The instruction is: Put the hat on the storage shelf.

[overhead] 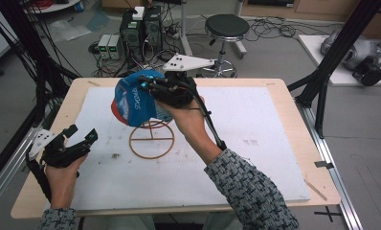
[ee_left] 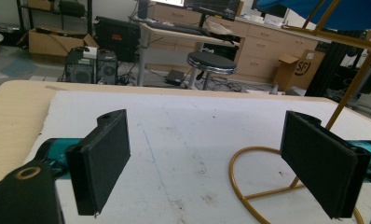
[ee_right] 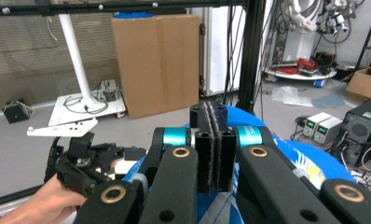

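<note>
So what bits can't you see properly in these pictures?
- High view: the top of the gold wire stand is covered by the blue cap.
- High view: the right gripper hides where it meets the cap.
- Right gripper view: the pads are pressed shut, so whether cap cloth is pinched between them is unclear.
- Left gripper view: the cap is cut off by the top edge.

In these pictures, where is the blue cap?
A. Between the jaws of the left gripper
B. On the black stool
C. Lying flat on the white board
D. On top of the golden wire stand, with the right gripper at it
D: the blue cap sits atop the golden wire stand, with the right gripper on it; the left gripper is open and apart.
</note>
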A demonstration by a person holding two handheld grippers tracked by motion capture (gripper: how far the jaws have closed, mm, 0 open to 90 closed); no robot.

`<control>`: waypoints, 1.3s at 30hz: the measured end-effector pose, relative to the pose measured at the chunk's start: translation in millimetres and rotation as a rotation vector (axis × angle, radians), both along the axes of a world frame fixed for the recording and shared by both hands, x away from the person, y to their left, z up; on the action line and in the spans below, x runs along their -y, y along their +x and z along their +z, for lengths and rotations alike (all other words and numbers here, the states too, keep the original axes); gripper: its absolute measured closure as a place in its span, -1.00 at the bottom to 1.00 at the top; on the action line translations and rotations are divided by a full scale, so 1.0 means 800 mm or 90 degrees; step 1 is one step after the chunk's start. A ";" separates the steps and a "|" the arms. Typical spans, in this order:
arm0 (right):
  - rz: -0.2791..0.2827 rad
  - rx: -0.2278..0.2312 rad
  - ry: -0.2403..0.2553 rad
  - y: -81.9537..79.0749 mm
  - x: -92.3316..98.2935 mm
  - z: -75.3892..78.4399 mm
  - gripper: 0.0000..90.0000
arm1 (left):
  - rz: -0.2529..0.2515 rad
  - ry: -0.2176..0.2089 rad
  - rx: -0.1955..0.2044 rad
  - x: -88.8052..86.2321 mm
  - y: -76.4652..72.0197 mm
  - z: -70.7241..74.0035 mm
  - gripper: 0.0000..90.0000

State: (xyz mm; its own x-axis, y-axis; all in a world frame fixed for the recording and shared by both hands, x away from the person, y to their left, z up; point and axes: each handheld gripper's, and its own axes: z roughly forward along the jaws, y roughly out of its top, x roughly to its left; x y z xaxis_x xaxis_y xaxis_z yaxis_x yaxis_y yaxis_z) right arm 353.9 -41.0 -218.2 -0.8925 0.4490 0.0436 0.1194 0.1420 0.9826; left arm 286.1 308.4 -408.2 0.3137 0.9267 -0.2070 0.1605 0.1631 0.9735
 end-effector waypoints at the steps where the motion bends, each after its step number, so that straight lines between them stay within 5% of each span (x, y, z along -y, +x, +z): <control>1: 0.000 -0.002 0.000 0.000 -0.001 -0.002 1.00 | 0.000 0.000 0.000 0.000 0.000 0.000 -0.64; 14: -0.017 0.011 -0.038 0.003 -0.017 -0.024 1.00 | 0.000 0.000 -0.002 0.000 0.000 -0.001 -0.64; 39: -0.049 0.022 -0.035 0.018 -0.034 -0.038 0.92 | 0.001 0.004 -0.002 -0.002 0.000 0.000 -0.64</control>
State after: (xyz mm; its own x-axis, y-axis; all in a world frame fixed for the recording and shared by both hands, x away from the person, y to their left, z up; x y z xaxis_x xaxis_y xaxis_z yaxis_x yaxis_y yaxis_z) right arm 368.5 -13.8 -248.3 -0.8556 0.5174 -0.0126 0.0989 0.1873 0.9773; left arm 286.1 310.1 -408.4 0.3109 0.9287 -0.2020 0.1639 0.1569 0.9739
